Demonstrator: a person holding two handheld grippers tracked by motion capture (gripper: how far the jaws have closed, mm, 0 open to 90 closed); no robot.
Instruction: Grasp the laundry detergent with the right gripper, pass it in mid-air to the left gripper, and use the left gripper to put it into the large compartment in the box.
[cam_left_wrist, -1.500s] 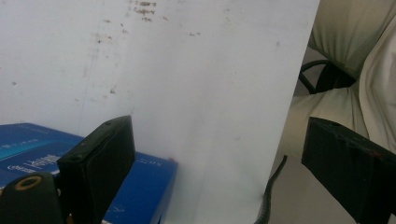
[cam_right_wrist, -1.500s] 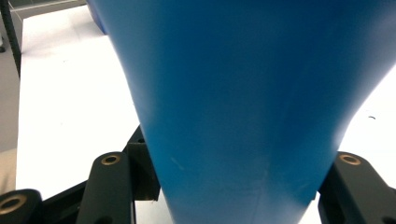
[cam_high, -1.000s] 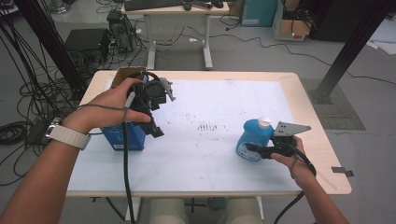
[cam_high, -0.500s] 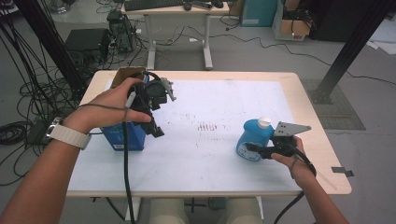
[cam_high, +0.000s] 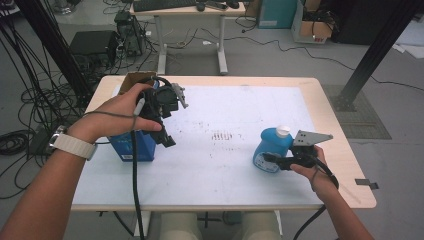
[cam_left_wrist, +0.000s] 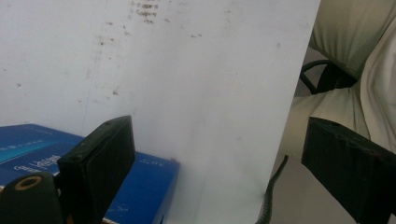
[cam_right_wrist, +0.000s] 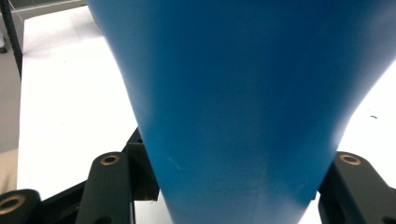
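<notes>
Blue bottle (cam_high: 270, 148) with white cap upright on table (cam_high: 240, 170), right side; label too small to read. Right gripper (cam_high: 272, 160) clamped on its lower body (jaw tips hidden behind bottle). Left gripper (cam_high: 167, 137) wide open, empty, above blue box (cam_high: 131, 146), well apart from bottle.

Your left hand (cam_high: 125, 111) covers most of the left tool (cam_high: 167, 140) and the top of the dark blue cardboard box (cam_high: 131, 146), whose print is too small to read. In your right tool view, the bright blue plastic bottle (cam_right_wrist: 243, 107) runs off the top edge, hiding its white cap. The brown cardboard box (cam_high: 134, 78) sits half hidden behind your left hand.
</notes>
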